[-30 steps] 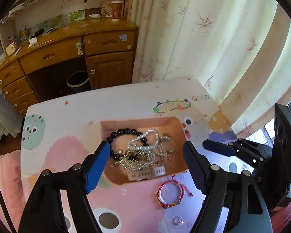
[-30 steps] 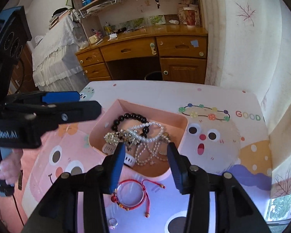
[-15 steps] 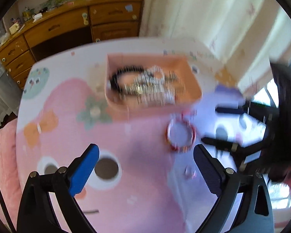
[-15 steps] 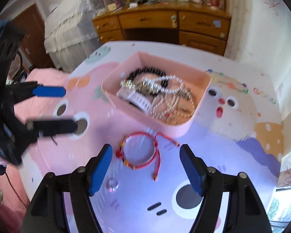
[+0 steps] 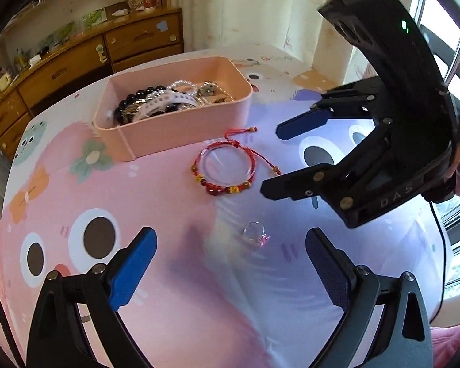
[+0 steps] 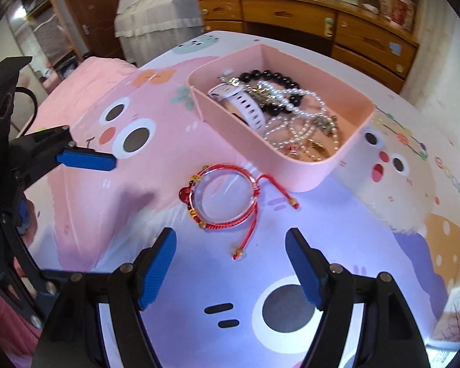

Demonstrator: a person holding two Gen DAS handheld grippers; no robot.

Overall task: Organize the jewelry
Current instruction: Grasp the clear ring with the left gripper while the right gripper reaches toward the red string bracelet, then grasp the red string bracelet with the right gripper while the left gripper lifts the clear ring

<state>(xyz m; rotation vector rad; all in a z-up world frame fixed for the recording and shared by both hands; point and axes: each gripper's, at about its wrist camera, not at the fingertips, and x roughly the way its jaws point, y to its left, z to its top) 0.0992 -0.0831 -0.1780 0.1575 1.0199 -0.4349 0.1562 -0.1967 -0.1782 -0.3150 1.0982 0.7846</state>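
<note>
A pink tray (image 5: pixel 181 122) (image 6: pixel 291 165) holds a black bead bracelet (image 6: pixel 270 76), a pearl strand (image 6: pixel 294 104), a white watch strap (image 6: pixel 248 107) and other jewelry. A red cord bracelet (image 5: pixel 227 165) (image 6: pixel 224 196) lies on the cartoon cloth in front of the tray. A small clear ring (image 5: pixel 254 233) lies nearer my left gripper (image 5: pixel 230 263), which is open and empty above the cloth. My right gripper (image 6: pixel 233 266) is open and empty just short of the red bracelet; it also shows in the left wrist view (image 5: pixel 276 156).
The table carries a pink and lilac cartoon cloth (image 5: pixel 168 276). A wooden desk with drawers (image 5: pixel 76 61) (image 6: pixel 322 21) stands behind. Curtains (image 5: pixel 260 9) hang at the right. A bed with pink cover (image 6: pixel 86 76) lies to the left.
Both grippers have pulled back from over the tray and dropped low toward the cloth. The red bracelet and the ring now sit ahead of the fingers. Both grippers stay open.
</note>
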